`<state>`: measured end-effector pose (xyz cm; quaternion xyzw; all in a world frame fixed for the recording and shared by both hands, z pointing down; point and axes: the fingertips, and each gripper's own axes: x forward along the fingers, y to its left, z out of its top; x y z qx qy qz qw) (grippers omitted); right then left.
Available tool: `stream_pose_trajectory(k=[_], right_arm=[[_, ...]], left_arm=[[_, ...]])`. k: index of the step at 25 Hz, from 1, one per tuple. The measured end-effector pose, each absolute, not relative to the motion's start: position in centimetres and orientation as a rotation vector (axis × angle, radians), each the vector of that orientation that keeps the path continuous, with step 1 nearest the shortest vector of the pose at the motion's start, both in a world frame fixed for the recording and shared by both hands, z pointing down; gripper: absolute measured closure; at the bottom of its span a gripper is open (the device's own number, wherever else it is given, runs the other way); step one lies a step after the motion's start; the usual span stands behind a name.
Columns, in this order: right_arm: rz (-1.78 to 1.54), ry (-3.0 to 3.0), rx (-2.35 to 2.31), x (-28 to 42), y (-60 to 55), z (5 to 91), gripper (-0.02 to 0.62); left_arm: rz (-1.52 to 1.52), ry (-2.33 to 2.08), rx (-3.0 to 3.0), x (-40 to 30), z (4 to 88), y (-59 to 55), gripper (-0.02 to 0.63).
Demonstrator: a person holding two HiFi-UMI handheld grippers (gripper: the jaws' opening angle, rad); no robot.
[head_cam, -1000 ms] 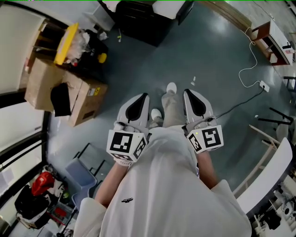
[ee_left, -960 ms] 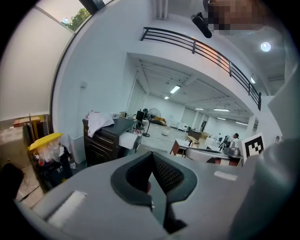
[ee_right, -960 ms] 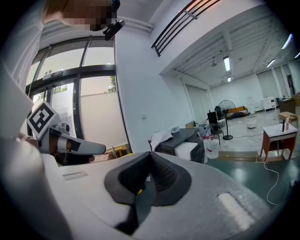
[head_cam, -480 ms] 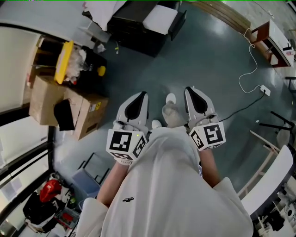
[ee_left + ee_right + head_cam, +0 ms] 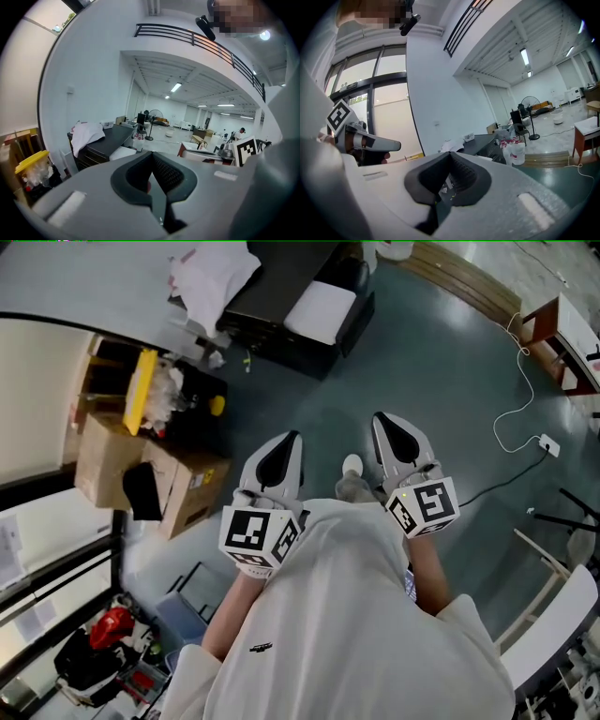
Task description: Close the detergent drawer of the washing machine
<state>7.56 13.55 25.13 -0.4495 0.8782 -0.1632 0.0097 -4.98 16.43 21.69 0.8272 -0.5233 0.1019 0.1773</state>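
Left gripper (image 5: 286,439) and right gripper (image 5: 382,423), head view: held side by side against the person's chest, noses toward the grey floor (image 5: 441,362). I judge this a carrying pose, since no washing machine or detergent drawer shows, only cardboard boxes (image 5: 178,479) at the floor's left edge. Left gripper view: jaws together, empty, dark desk (image 5: 101,143) beyond. Right gripper view: jaws likewise together, nothing held.

White short-sleeved shirt (image 5: 347,615), small black logo (image 5: 258,647); pale grey left gripper (image 5: 289,437), right gripper (image 5: 382,420), black-and-white marker cubes (image 5: 251,532)
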Motion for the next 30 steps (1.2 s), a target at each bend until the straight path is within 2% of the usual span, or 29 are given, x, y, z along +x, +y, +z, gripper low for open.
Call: stream_pose_trajectory(k=[10,30], right_arm=[[-0.598,2.683,-1.453,8.5,9.6,26.3,0.594],[-0.688,2.624,-1.568,4.9,-3.0,27.3,0.594]], left_arm=[[0.334,-1.406,2.329,-4.0,23.3,12.5,0.589],[0.341,-1.204,2.395,-6.2,24.3,-2.2,0.589]])
